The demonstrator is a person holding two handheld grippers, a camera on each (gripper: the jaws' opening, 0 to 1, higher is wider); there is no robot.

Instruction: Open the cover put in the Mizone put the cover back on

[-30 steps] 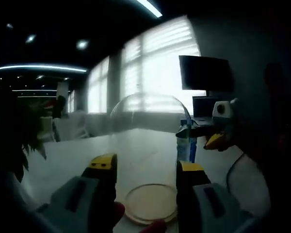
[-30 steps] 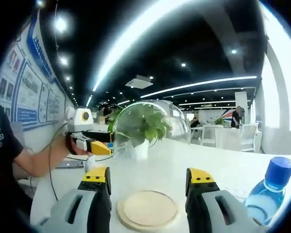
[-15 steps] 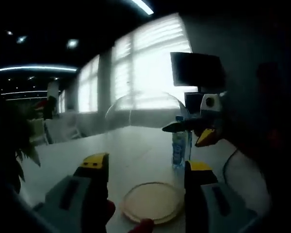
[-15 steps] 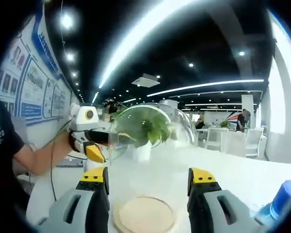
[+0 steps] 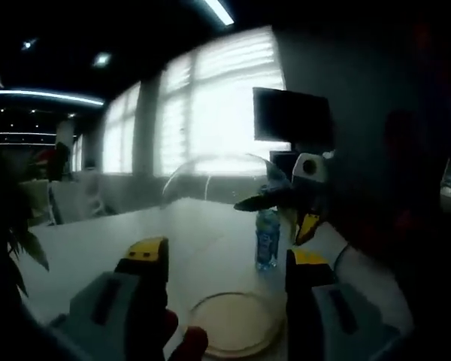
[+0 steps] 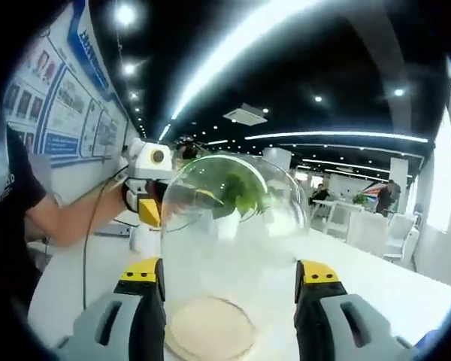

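Nearest the lens in the left gripper view, the left hand-held gripper (image 5: 219,259) is seen with its yellow-tipped jaws set well apart and nothing clamped between them; a bit of red shows at the bottom edge between the jaws, too blurred to identify. Just beyond the jaws a round wooden base (image 5: 231,333) lies flat on the white tabletop (image 5: 98,241). Past it, a Mizone bottle (image 5: 267,237) with a blue label stands upright on the tabletop, apart from the base. Above the bottle, the right hand-held gripper (image 5: 249,203) is seen entering from the right; it appears to be gripping the rim of a clear glass dome cover (image 5: 218,184), which is held tilted in the air, off the base. Farther back, a dark monitor (image 5: 292,119) and bright blinds-covered windows (image 5: 225,105) are visible. In the right gripper view, the right hand-held gripper (image 6: 231,274) is shown with its jaws spread, the glass dome cover (image 6: 233,218) standing between them over the wooden base (image 6: 209,329); whether the jaws touch the glass cannot be told. Behind the cover, the left hand-held gripper (image 6: 210,200) is held by a person's arm (image 6: 68,222), and green plant leaves (image 6: 240,192) are seen through the glass. Farther off, posters (image 6: 60,113) line the wall.
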